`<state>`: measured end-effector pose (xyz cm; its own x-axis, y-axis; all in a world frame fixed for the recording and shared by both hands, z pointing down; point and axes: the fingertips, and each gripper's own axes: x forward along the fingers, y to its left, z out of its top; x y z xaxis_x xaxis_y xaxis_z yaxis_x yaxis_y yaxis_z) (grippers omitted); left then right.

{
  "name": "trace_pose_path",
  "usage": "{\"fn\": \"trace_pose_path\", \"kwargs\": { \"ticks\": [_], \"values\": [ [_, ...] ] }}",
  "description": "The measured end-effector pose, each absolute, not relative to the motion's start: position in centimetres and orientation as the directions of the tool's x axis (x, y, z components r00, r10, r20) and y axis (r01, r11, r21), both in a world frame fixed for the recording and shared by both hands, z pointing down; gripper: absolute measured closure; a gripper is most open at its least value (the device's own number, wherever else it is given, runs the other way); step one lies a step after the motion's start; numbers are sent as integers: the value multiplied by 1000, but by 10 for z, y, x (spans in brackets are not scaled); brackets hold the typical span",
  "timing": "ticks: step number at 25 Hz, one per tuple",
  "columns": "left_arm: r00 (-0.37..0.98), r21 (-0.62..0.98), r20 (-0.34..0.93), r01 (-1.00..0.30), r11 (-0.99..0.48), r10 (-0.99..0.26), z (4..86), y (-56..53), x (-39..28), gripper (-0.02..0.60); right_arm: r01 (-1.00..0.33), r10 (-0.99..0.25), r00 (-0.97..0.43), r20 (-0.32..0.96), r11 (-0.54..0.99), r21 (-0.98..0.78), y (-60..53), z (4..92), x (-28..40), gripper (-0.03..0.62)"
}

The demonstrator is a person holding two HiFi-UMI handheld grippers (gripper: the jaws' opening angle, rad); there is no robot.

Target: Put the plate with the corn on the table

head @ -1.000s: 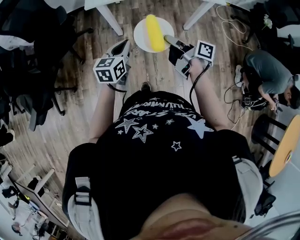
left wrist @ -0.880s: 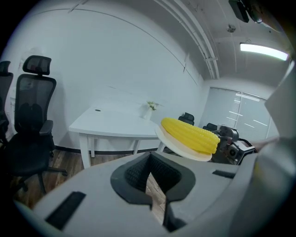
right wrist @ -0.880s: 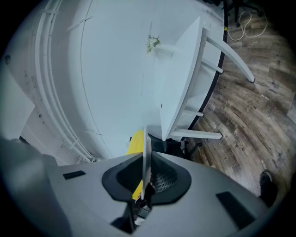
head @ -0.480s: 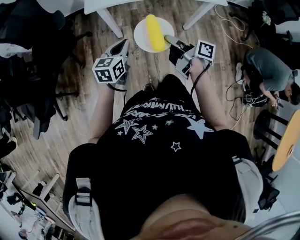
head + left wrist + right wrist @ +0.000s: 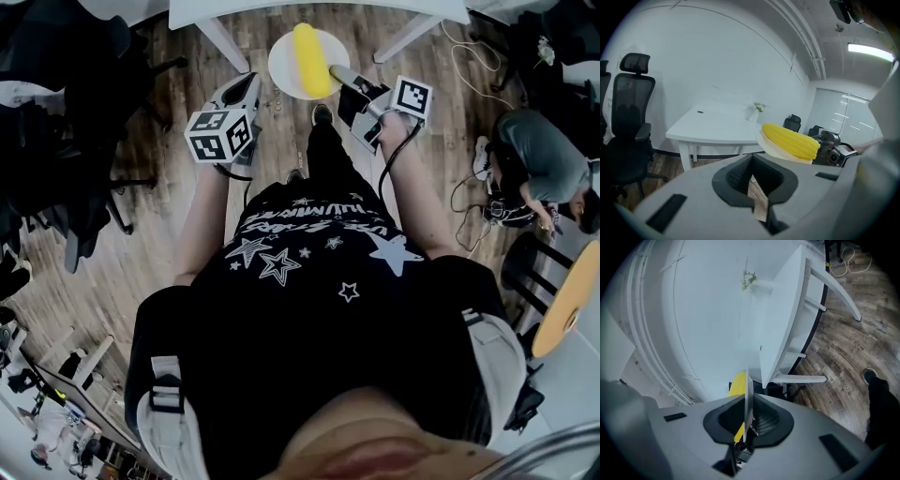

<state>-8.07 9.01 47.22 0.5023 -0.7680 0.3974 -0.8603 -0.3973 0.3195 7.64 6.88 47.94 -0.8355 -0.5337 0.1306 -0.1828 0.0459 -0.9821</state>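
**A:** Where does the plate stand against the white table (image 5: 319, 11)?

**B:** It's short of it. The plate (image 5: 284, 67) hangs in the air over the wooden floor (image 5: 281, 141), near the table's front edge, with the corn (image 5: 310, 58) lying lengthwise on it.

**A:** And who carries it?

**B:** The right gripper (image 5: 339, 77) alone. Its jaws are nearly together and pinch the plate's rim, which shows edge-on between the pads in the right gripper view. The left gripper (image 5: 248, 92) is beside the plate and apart from it, with its jaws closed. Only a small brownish scrap (image 5: 757, 199) shows at their seam, and I can't tell what it is.

**A:** So what makes the step go well?

**B:** I'd say keep the plate level, since a one-sided rim hold lets it droop and the corn could roll off. Bring it well over the tabletop, lower it until the base sits flat, and only then open the pinch.
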Motion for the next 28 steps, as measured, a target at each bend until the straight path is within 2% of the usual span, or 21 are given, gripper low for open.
{"fn": "trace_pose_path", "kwargs": {
  "ticks": [14, 23, 28],
  "values": [
    [433, 310, 439, -895, -320, -787, 485, -26, -68, 577, -166, -483, -868, 118, 57, -985, -66, 487, 92, 560],
    [355, 277, 449, -928, -250, -820, 477, -121, -58, 577, -198, -429, -891, 147, 77, -977, -167, 489, 104, 562],
    [300, 266, 452, -944, -194, -840, 480, -142, -59, 577, -160, -384, -916, 114, 90, -983, -196, 492, 97, 560]
  ]
}}
